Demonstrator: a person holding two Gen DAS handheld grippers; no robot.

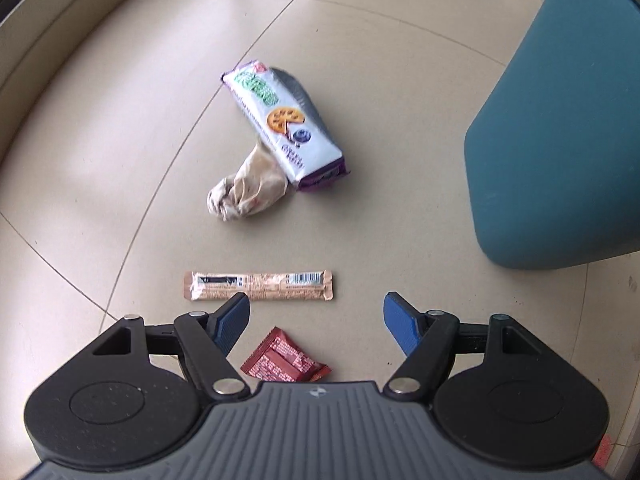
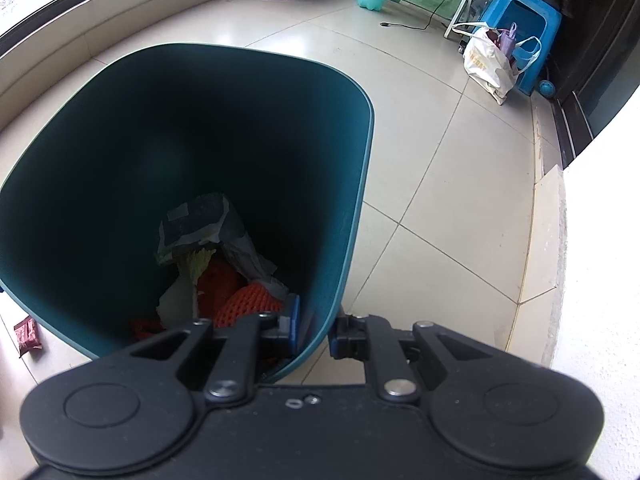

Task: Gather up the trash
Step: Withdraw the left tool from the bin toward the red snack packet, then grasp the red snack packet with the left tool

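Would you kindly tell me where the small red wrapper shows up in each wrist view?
Left wrist view: the red wrapper lies on the floor at bottom centre, just ahead of the open left gripper.
Right wrist view: it lies at the far left edge, beside the bin.
Shared landmark: the teal bin.

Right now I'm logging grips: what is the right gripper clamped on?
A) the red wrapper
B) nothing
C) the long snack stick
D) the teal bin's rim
D: the right gripper has one finger inside and one outside the teal bin's rim, pinching its wall.
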